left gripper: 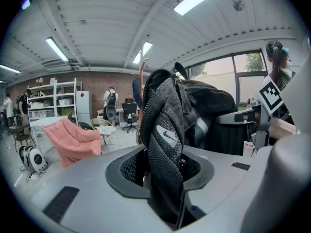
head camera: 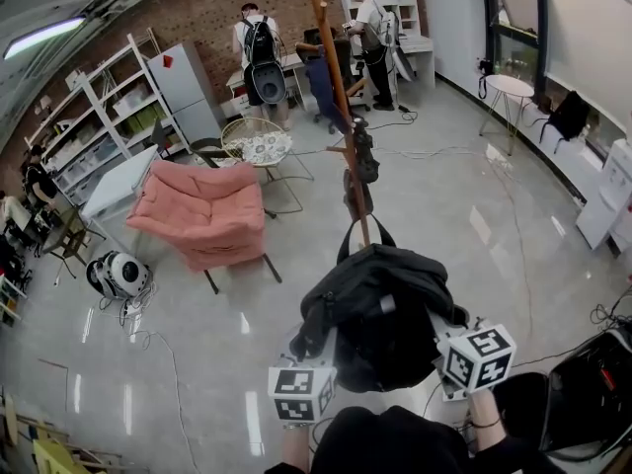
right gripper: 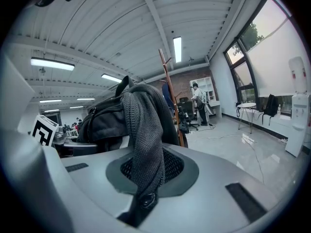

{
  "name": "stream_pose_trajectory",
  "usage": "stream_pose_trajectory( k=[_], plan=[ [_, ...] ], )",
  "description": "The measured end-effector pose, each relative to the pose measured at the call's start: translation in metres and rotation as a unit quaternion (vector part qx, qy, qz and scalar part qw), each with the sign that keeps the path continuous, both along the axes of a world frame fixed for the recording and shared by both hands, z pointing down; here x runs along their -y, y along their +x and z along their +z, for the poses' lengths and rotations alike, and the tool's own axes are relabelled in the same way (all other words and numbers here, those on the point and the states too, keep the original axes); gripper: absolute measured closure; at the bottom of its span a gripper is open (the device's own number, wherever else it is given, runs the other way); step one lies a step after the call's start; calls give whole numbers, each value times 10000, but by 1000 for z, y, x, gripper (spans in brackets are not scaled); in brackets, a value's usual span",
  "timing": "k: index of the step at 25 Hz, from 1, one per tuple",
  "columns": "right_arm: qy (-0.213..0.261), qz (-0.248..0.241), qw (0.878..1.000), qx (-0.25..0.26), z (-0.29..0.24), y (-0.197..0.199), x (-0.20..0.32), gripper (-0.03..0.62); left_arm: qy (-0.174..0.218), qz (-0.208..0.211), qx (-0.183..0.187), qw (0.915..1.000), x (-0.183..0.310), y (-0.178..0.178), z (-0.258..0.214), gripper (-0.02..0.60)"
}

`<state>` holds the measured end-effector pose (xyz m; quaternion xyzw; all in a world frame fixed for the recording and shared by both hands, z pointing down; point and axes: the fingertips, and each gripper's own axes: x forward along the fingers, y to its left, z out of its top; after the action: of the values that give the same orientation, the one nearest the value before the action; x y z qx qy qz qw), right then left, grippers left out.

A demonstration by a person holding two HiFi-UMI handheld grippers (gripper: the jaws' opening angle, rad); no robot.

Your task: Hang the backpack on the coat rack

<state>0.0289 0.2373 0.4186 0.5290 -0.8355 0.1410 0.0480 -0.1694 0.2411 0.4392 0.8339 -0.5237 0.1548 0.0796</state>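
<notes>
While the black fabric backpack (head camera: 380, 314) hangs between the two grippers, the left gripper (left gripper: 163, 188) is clamped on a padded mesh shoulder strap (left gripper: 165, 125) bearing a white logo, and the right gripper (right gripper: 143, 193) pinches the other grey mesh strap (right gripper: 143, 140). The bag sits low in front of the tall wooden coat rack (head camera: 339, 87), on none of its pegs. A pink armchair (head camera: 202, 215) stands to the left.

There were two grippers, left gripper (left gripper: 165, 178) and right gripper (right gripper: 146, 178), one black fabric backpack (head camera: 380, 319), one tall wooden coat rack (head camera: 336, 77) ahead, one pink armchair (head camera: 202, 215).
</notes>
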Motion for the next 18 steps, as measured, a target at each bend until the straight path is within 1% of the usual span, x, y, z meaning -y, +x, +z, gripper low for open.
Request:
stream_pose_trajectory(
  k=[8,13,18],
  plan=[
    [-145,48,9999,67,8,10,35,565,-159,26,24,9999,35,10,7,436],
    [-288,115,9995,73,22,16,75,565,-272,66,1,9996,76,17,20,436],
    [-324,219,9992,84,24,14,122,565,-354,162,-46,9992,124,14,25,436]
  ],
)
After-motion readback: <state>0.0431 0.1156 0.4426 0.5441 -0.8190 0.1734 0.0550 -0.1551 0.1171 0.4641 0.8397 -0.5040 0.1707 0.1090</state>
